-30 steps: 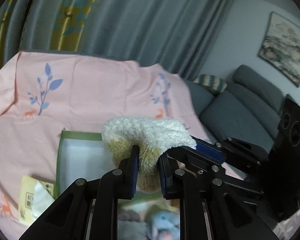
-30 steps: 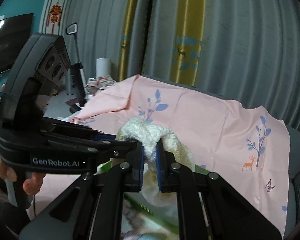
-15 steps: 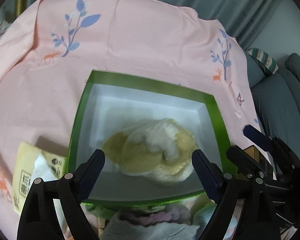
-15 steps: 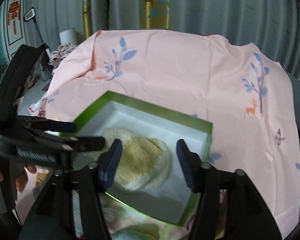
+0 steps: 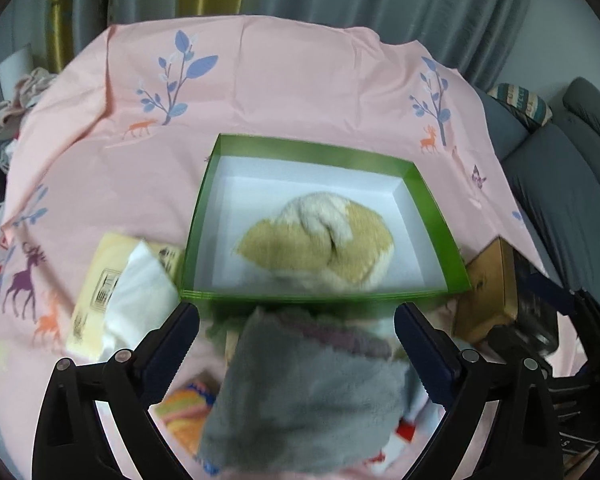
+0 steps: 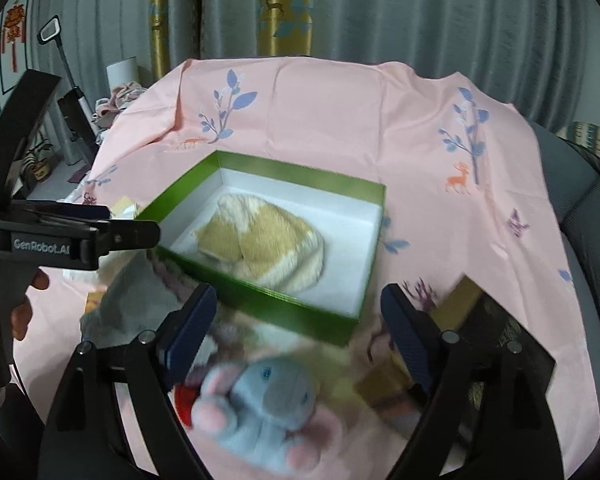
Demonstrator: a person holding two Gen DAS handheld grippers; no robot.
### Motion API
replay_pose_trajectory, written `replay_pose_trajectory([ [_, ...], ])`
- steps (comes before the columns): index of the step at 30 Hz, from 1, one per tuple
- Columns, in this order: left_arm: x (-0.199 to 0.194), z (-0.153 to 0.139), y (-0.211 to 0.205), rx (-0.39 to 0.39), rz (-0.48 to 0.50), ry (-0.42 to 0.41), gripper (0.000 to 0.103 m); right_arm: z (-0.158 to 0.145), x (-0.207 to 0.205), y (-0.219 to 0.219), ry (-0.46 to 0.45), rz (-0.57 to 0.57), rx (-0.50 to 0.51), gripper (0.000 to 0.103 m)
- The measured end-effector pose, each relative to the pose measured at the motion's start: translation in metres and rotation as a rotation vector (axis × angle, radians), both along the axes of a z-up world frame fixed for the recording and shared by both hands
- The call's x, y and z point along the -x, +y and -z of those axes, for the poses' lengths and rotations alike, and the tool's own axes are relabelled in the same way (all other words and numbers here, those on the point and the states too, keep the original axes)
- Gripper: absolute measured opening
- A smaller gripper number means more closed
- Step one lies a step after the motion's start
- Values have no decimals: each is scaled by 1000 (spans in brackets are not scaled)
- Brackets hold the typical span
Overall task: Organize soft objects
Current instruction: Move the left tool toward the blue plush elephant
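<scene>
A cream and tan fluffy cloth [image 5: 320, 240] [image 6: 264, 244] lies loose inside the green box [image 5: 204, 216] [image 6: 300, 308] with a white lining. My left gripper [image 5: 296, 344] has its jaws opening wide, above a grey fleecy cloth [image 5: 308, 396] that no pad presses. My right gripper [image 6: 296, 332] is opening too, over a grey and pink plush toy [image 6: 268, 404] on the table in front of the box. The left gripper's body [image 6: 60, 236] shows at the left of the right wrist view, held by a hand [image 6: 24, 312].
A pink tablecloth [image 5: 300, 88] with deer and tree prints covers the table. A yellow tissue pack [image 5: 116, 292] lies left of the box, a brown box [image 5: 488, 284] to its right. An orange striped soft item [image 5: 184, 408] lies near the grey cloth. A grey sofa [image 5: 560, 200] stands to the right.
Both grippers let go of the fluffy cloth, which dropped into the green box. Both opened wide and tilted down toward the soft things in front of the box.
</scene>
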State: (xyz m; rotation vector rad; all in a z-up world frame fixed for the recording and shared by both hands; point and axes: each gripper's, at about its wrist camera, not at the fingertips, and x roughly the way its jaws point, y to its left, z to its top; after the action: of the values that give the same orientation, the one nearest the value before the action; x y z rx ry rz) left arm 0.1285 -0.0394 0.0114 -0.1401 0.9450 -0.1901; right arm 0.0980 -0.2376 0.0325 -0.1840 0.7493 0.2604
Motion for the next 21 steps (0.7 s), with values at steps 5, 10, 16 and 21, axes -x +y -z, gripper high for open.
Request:
replay_pose_trajectory([
  [5,33,-3,-3,-11,13,-27,98,0,26,-3,-1,5,-12,85],
  [10,56,-4,-5,18,18,-29,98,-3,44,-5,-9,0,-23,85],
  [16,75,-1,-12,37,25,-21,98,-4,59,-10,-15,9,-34,85],
  [21,84,3,-20,38,38,-9,98,-1,65,-13,-8,12,-35,85],
])
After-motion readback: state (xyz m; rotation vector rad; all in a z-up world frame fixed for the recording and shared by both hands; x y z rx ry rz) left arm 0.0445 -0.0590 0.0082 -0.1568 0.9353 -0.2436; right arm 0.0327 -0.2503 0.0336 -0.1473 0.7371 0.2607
